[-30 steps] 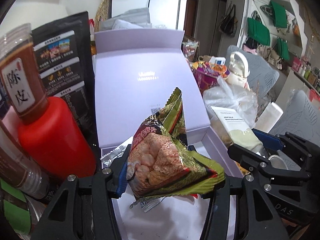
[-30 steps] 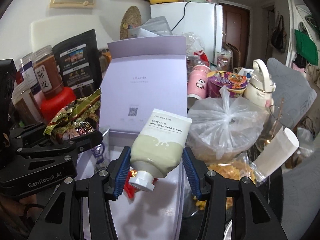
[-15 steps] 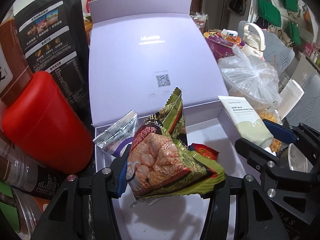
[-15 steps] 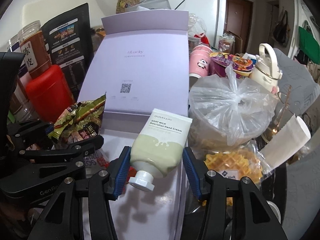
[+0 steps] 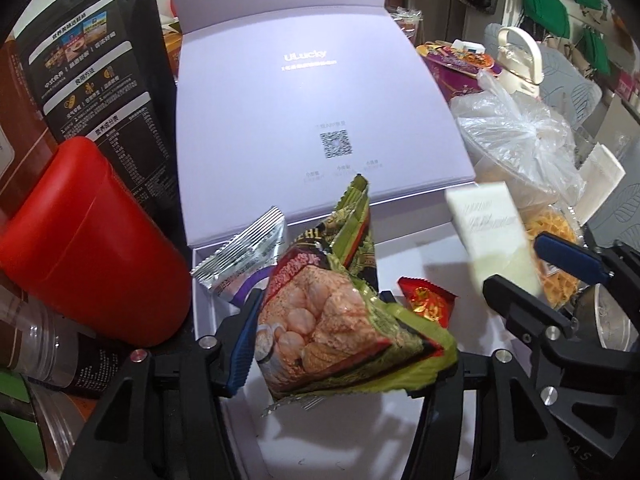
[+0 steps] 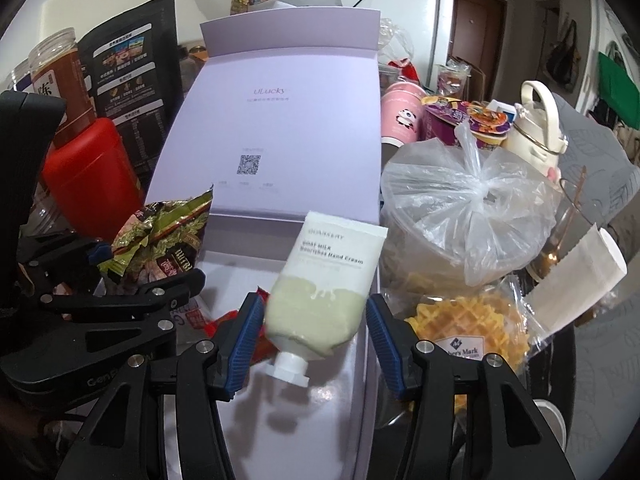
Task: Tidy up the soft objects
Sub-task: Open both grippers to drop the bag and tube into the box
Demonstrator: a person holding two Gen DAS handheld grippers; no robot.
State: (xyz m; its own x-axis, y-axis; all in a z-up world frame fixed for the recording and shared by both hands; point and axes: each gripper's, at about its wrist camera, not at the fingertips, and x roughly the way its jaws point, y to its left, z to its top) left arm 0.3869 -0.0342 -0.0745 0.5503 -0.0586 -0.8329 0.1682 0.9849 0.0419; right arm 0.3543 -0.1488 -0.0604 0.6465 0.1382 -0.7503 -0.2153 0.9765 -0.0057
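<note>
My left gripper [image 5: 344,356] is shut on a green and red snack bag [image 5: 340,320] and holds it over the open lilac gift box [image 5: 420,248]. The bag also shows in the right wrist view [image 6: 160,240]. My right gripper [image 6: 312,340] has spread a little; the hand cream tube [image 6: 328,276] sits loosely between its blue pads [image 6: 240,332], cap toward me, above the box's right side. The tube looks blurred in the left wrist view [image 5: 492,232]. A silver sachet [image 5: 240,256] and a small red packet [image 5: 428,304] lie in the box.
A red-lidded jar [image 5: 88,248] and a black pouch [image 5: 92,72] stand left of the box. A tied plastic bag [image 6: 468,208], waffles in a packet [image 6: 472,320], a cream bottle [image 6: 536,128] and a pink cup [image 6: 400,116] crowd the right side. The box lid [image 6: 280,120] stands upright behind.
Both grippers have moved forward and down over the box. The right gripper's pads have parted from the tube, which has slipped lower between them.
</note>
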